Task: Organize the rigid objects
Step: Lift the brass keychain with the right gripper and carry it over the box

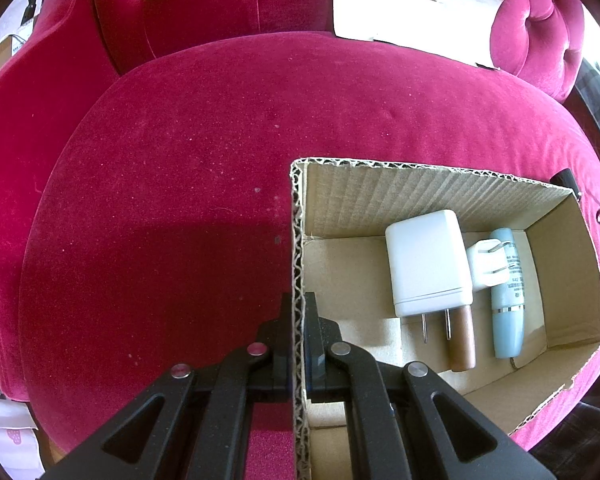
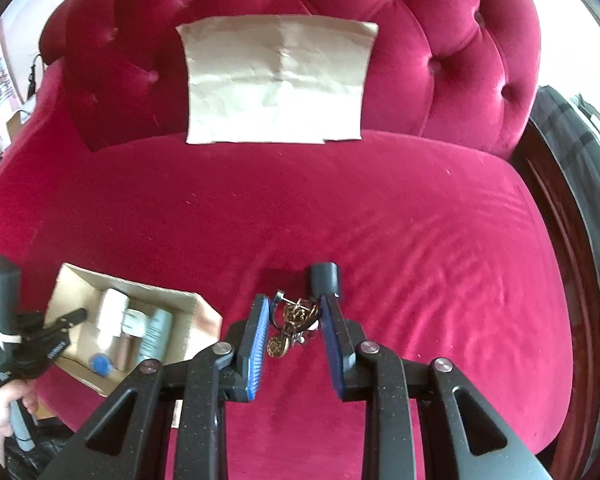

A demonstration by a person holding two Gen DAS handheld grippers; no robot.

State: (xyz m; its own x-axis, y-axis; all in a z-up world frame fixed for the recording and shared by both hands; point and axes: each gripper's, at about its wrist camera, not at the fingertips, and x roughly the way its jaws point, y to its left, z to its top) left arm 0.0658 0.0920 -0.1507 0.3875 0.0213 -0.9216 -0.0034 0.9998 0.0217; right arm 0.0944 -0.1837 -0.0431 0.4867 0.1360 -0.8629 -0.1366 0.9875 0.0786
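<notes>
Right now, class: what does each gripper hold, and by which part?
The left gripper clamps the cardboard box by its side wall. The right gripper is open around the key bunch, holding nothing.

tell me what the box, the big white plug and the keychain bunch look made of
Box: raw brown corrugated cardboard, fluting visible along its cut edge.
Big white plug: smooth, slightly glossy plastic by the look, with two metal prongs.
Keychain bunch: probably brass-toned metal, with shiny rings and a round medallion; too small to be sure.

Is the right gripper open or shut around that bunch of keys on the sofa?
Open. The right gripper has its blue pads spread either side of the bunch of keys, with visible gaps, so nothing is clamped yet.
</notes>
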